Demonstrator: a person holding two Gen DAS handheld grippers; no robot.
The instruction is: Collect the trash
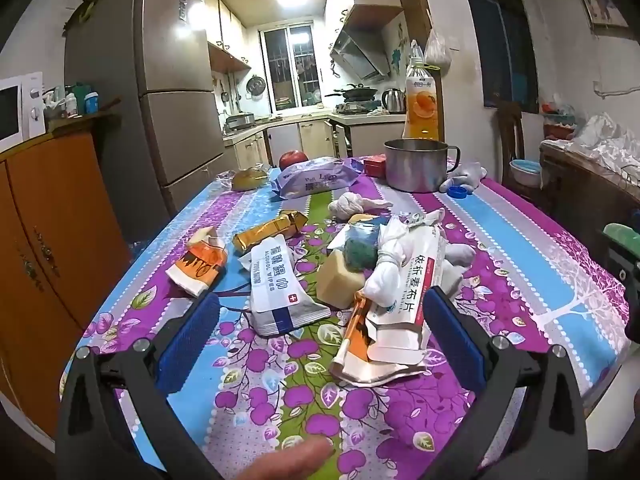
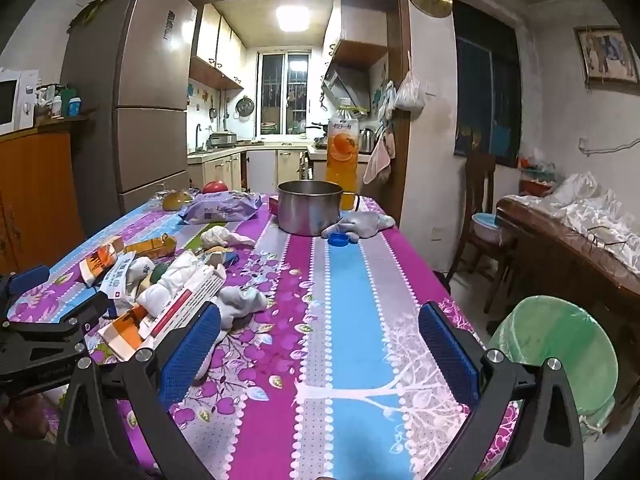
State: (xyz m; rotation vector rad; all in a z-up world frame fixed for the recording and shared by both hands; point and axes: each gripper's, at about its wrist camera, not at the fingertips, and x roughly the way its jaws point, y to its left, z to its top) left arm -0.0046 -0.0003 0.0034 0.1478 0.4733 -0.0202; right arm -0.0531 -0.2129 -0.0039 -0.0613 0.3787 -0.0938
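A heap of trash lies on the flowered tablecloth (image 1: pixel 520 240). It includes a white alcohol-wipes packet (image 1: pixel 276 288), an orange-and-white wrapper (image 1: pixel 200 264), a gold wrapper (image 1: pixel 268 232), a white-and-red packet (image 1: pixel 408 292) and crumpled tissue (image 1: pixel 360 202). My left gripper (image 1: pixel 320 304) hovers open just before the heap, nothing between its blue pads. My right gripper (image 2: pixel 320 320) stands open over bare cloth, to the right of the heap (image 2: pixel 168 292). A bin lined with a green bag (image 2: pixel 560 360) stands beside the table at the right. The left gripper (image 2: pixel 40 332) shows at the left edge of the right wrist view.
At the far end stand a steel pot (image 1: pixel 416 164), an orange drink bottle (image 1: pixel 420 100), a purple wipes pack (image 1: pixel 316 178), an apple (image 1: pixel 294 159) and a blue cap (image 2: pixel 340 239). A wooden cabinet (image 1: pixel 44 240) stands left, a fridge (image 1: pixel 176 92) behind it. A chair (image 2: pixel 480 216) stands right.
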